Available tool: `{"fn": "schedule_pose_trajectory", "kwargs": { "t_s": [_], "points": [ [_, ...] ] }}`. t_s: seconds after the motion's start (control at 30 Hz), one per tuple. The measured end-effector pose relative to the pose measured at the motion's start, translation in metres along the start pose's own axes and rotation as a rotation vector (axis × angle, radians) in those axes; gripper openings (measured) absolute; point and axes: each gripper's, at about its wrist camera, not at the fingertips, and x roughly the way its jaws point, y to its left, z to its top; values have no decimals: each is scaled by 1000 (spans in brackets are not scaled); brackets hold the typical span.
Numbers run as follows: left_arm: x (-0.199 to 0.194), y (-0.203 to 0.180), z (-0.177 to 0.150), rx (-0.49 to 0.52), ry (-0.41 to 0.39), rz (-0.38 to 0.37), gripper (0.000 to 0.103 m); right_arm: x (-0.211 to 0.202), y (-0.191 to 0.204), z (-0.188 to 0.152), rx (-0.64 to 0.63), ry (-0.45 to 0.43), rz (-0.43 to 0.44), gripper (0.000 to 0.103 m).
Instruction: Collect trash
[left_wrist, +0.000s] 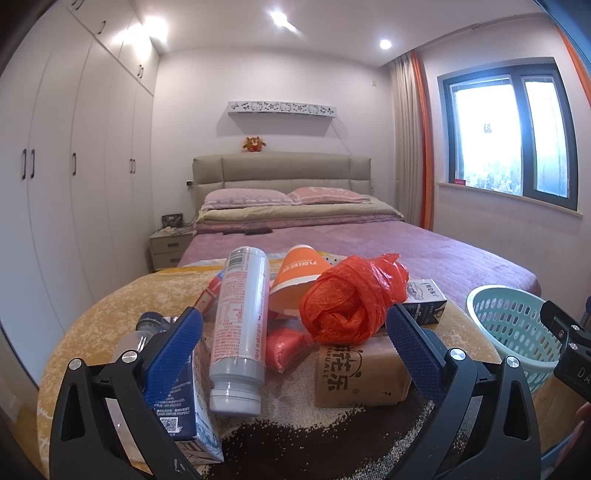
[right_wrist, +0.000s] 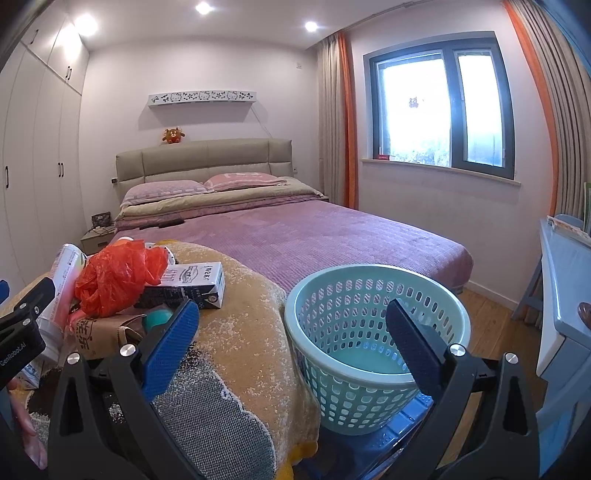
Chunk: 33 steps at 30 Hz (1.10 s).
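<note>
Left wrist view: the left tool (left_wrist: 295, 343) stands wide open, blue pads far apart, gripping nothing. Between its fingers lies a heap of trash on a yellow patterned blanket (left_wrist: 110, 306) over the near end of the bed. A white cylindrical plastic bottle with red print (left_wrist: 242, 325) lies lengthwise, cap toward the camera. Right of it sits a crumpled orange-red plastic bag (left_wrist: 351, 299), resting on a brown cardboard box with dark lettering (left_wrist: 360, 373). Behind the bag, an orange paper cup (left_wrist: 295, 280) lies tipped over. A dark-and-white drink carton (left_wrist: 424, 299) lies at the far right of the heap, just behind the right pad. A blue-and-white carton (left_wrist: 184, 402) lies against the left pad, with a clear plastic bottle with a dark cap (left_wrist: 142, 328) beyond it. A small pink packet (left_wrist: 286, 345) lies between the white bottle and the box. A pale green perforated plastic basket (left_wrist: 517, 332) stands right of the heap.

Right wrist view: the right tool (right_wrist: 291, 339) is likewise spread wide and holds nothing. The basket (right_wrist: 369, 295) sits between its fingers, just beside the blanket (right_wrist: 240, 332); it has nothing in it. The orange-red bag (right_wrist: 118, 277), drink carton (right_wrist: 192, 288) and box (right_wrist: 99, 339) lie to the left. The purple bedspread (right_wrist: 295, 236) stretches beyond.
</note>
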Motion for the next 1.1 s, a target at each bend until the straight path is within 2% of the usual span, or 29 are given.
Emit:
{"fn": "schedule_pose_trajectory", "kwargs": {
  "t_s": [0.33,0.4,0.57,0.67,0.87,0.97,1.1],
  "points": [
    [0,0,0,1,1,0,96,-4,1,3,-2,-18,5,96],
    [0,0,0,1,0,0,96,-11,1,4,7,-61,27,96],
    [0,1,0,2,2,0,96,-39,3,6,-1,-223,13,96],
    [0,1,1,2,2,0,96,-46,7,9,-20,-249,16,96],
    [-1,4,-1,-4,1,2,96,-36,8,7,-10,-189,40,96],
    [-3,8,-1,-11,7,3,96,-21,10,7,-21,-91,55,96],
    [-18,15,6,40,42,12,96,-4,13,8,0,20,97,96]
  ]
}}
